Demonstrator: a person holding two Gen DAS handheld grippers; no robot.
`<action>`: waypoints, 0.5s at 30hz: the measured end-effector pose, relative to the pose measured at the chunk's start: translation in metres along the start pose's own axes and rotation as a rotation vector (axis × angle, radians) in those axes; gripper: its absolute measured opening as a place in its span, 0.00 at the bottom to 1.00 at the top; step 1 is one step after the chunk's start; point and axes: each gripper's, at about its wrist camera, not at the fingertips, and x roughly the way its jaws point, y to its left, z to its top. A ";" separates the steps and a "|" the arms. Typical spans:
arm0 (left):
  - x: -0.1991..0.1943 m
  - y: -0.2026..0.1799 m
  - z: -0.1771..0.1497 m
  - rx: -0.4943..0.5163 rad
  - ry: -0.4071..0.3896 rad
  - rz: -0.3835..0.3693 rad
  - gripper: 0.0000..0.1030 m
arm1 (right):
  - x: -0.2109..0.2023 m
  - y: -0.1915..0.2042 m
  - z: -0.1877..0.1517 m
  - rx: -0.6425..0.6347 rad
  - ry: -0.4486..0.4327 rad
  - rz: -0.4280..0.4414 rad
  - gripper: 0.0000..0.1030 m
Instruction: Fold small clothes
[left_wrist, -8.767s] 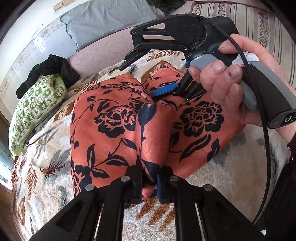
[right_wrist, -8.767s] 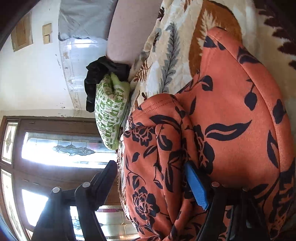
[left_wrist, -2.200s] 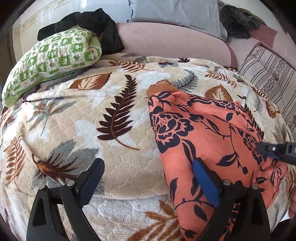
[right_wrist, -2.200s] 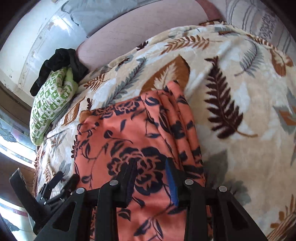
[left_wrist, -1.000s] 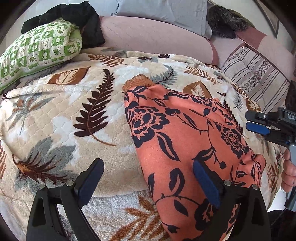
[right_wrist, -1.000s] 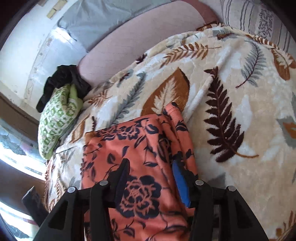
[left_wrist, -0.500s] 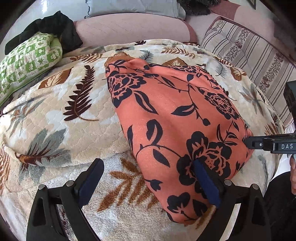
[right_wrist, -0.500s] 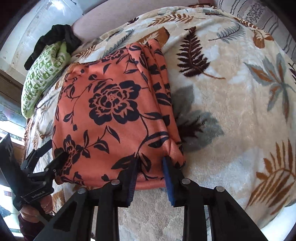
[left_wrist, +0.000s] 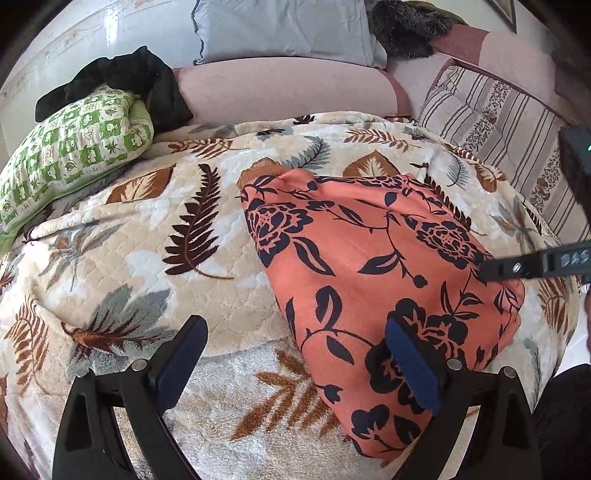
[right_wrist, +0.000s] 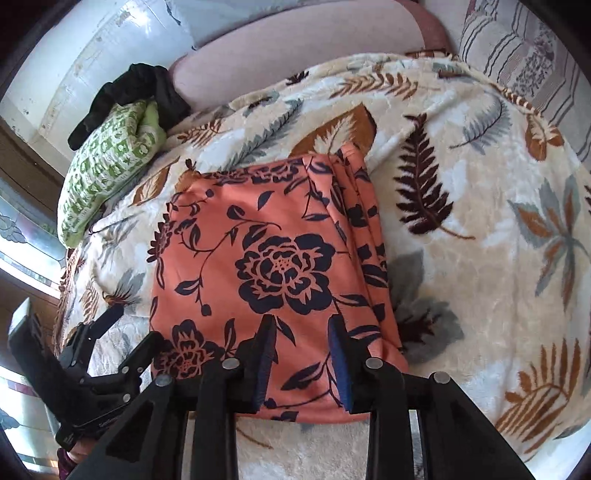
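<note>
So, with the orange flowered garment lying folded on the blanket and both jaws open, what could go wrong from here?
1. The orange garment shows stacked layers along one edge; they may slide apart if nudged.
2. The right gripper hangs over the near edge, jaws open; closing low could also pinch the plush blanket.
3. The left gripper has one finger over the garment corner; sweeping sideways may drag the fold open.

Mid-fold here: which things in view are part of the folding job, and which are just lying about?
Job: orange floral garment, left gripper open, right gripper open.
Lying about: green patterned pillow, black clothing, grey pillow, striped cushion, leaf blanket.
</note>
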 end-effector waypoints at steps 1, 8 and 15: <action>0.000 0.001 0.000 -0.001 0.000 0.003 0.94 | 0.019 0.000 -0.001 0.017 0.045 0.002 0.32; -0.003 0.002 0.004 -0.010 -0.011 -0.002 0.94 | 0.033 0.007 -0.003 -0.038 0.023 -0.039 0.32; 0.001 -0.001 0.004 0.004 -0.010 0.008 0.94 | 0.010 -0.008 0.008 0.022 -0.078 0.086 0.32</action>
